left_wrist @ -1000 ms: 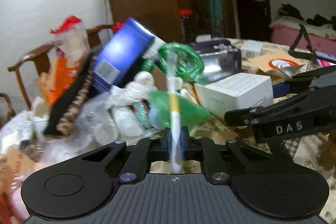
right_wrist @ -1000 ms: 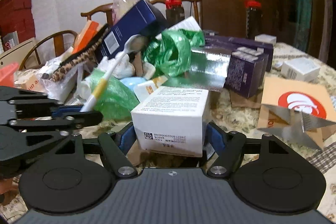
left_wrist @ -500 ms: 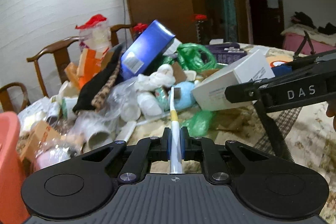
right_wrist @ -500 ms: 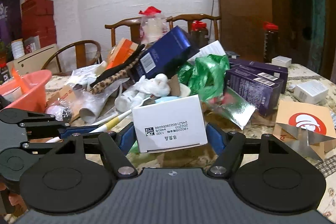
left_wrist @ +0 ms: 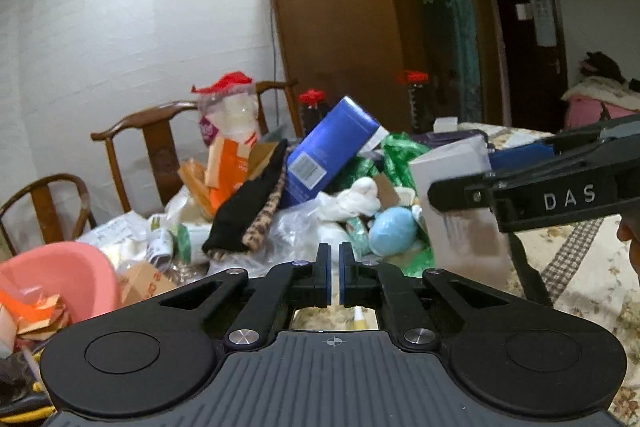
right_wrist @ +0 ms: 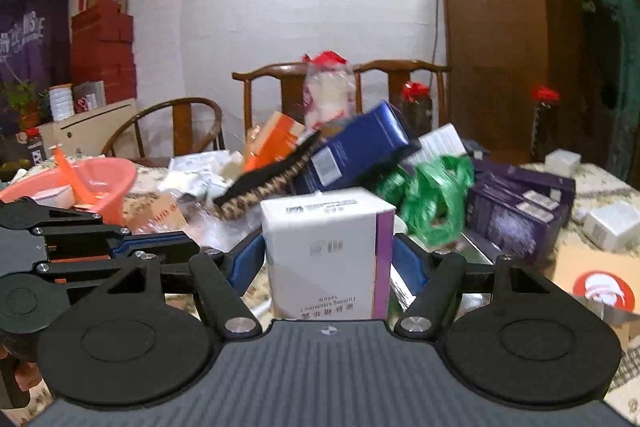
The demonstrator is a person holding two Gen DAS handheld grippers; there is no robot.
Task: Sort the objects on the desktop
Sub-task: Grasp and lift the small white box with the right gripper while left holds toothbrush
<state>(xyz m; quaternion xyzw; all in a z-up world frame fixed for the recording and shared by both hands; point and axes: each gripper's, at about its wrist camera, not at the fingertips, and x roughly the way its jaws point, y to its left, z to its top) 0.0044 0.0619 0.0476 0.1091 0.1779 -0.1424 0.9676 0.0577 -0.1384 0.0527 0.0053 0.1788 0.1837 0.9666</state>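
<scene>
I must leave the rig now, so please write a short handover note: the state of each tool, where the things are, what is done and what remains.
Left tool: its jaws have just been opening and stand slightly apart, with nothing between them. A toothbrush shows just below them.
Right tool: shut on the white box.
Pink basin: at the left, holding orange and cardboard scraps.
Done: the white box is picked up.
Left: put the white box in its place, then sort the pile around the blue box, which is not yet sorted.
</scene>
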